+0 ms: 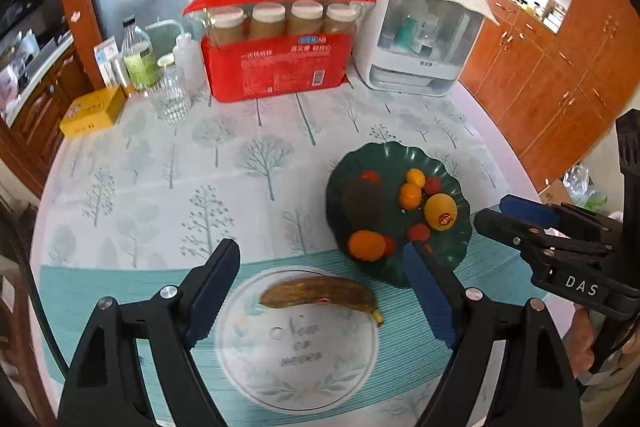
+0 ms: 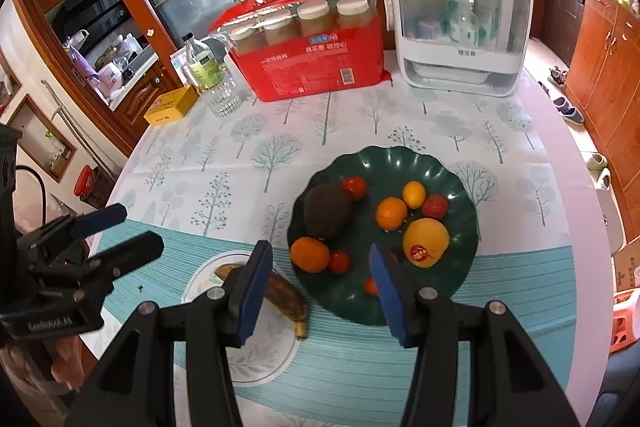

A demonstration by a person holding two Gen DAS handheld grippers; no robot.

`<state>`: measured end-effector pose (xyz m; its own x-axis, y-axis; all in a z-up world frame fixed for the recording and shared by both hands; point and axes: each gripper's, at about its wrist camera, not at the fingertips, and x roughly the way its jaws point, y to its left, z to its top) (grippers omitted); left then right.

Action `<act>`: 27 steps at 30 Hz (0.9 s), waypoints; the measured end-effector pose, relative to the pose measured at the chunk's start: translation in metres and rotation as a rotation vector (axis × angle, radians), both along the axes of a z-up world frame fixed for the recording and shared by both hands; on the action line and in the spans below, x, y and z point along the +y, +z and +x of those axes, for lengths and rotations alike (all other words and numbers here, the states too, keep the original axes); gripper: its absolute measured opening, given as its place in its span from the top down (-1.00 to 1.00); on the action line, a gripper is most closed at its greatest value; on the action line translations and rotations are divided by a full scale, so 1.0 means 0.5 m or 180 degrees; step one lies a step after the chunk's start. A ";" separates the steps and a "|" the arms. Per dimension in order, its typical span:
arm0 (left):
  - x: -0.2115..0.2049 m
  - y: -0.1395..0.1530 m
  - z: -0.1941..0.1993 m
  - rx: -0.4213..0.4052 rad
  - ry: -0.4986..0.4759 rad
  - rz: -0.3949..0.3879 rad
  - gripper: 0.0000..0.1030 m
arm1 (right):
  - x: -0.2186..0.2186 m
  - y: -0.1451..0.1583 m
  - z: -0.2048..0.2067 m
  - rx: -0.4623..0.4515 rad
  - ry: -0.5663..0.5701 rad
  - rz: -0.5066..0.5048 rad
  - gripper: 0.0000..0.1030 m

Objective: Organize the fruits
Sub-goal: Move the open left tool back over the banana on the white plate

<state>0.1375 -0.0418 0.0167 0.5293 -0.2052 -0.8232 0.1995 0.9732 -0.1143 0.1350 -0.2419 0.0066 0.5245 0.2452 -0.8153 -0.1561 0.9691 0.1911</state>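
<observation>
A brown overripe banana (image 1: 320, 295) lies on a white printed plate (image 1: 296, 371); it also shows in the right wrist view (image 2: 286, 297). A dark green scalloped plate (image 1: 400, 163) holds a dark avocado (image 1: 363, 207), oranges (image 1: 366, 245), a yellow stickered fruit (image 1: 440, 211) and small red fruits. My left gripper (image 1: 320, 287) is open, hovering over the banana. My right gripper (image 2: 316, 287) is open above the green plate's (image 2: 400, 159) near edge, and shows in the left wrist view (image 1: 500, 213).
At the back stand a red box of jars (image 1: 276, 67), a white appliance (image 1: 420, 39), a glass (image 1: 172, 99), bottles (image 1: 138, 59) and a yellow box (image 1: 94, 111). Wooden cabinets (image 1: 560, 75) line the right.
</observation>
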 end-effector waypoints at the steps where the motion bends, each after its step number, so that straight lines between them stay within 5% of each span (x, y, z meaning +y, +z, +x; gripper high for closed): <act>1: 0.006 0.009 0.000 -0.0028 -0.0047 0.0037 -0.61 | 0.005 0.005 -0.004 -0.0011 -0.0017 0.0000 0.01; 7: 0.022 0.062 0.003 -0.0283 -0.0383 0.0348 -0.61 | 0.040 0.032 -0.022 -0.0082 -0.0156 -0.0003 0.00; 14: 0.030 0.072 0.023 -0.0357 -0.0846 0.0366 -0.61 | 0.071 0.025 -0.029 -0.0052 -0.0329 -0.0036 0.00; 27: -0.032 -0.159 0.057 -0.0040 -0.2160 0.0920 -0.61 | 0.091 -0.107 -0.066 0.0205 -0.0710 -0.0073 0.00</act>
<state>0.1659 -0.0577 -0.0628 0.3728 -0.2667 -0.8887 0.7681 0.6261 0.1344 0.1020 -0.1966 -0.0466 0.5104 0.1101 -0.8529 0.0744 0.9824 0.1713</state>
